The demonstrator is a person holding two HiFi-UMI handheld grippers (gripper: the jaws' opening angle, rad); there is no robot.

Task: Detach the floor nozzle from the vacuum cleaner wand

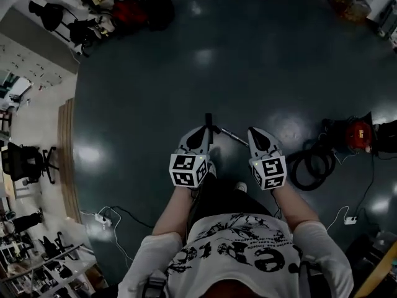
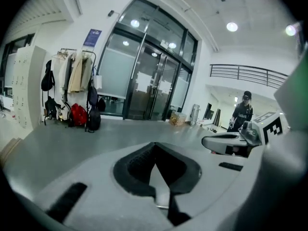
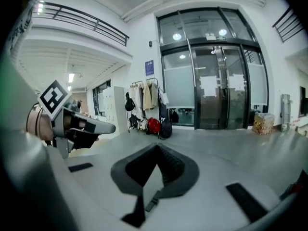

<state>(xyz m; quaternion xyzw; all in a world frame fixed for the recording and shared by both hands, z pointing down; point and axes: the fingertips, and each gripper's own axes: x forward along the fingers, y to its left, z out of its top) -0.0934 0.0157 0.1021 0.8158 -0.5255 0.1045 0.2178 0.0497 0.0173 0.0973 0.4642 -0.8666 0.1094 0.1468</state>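
Nothing in these views shows the separation under way. In the head view the left gripper (image 1: pixel 204 131) and the right gripper (image 1: pixel 255 133) sit side by side in front of the person's chest, well above the dark floor (image 1: pixel 186 61). Each has its jaws pressed together with nothing between them. Both gripper views look out across the hall toward glass doors (image 3: pixel 219 88) rather than down at any part of the vacuum. The vacuum cleaner wand (image 1: pixel 234 136), a thin pale rod, lies on the floor at 12 o'clock from the person, showing in the gap between the two grippers. A dark bar at its 10 o'clock end is probably the floor nozzle (image 1: pixel 209 121). It is too small to tell whether the joint is still locked. The red vacuum cleaner body (image 1: pixel 358 135) and its coiled hose (image 1: pixel 312 164) lie at 3 o'clock, well apart from the wand. Judging by this, reaching down, gripping both parts and pulling them apart all remain.
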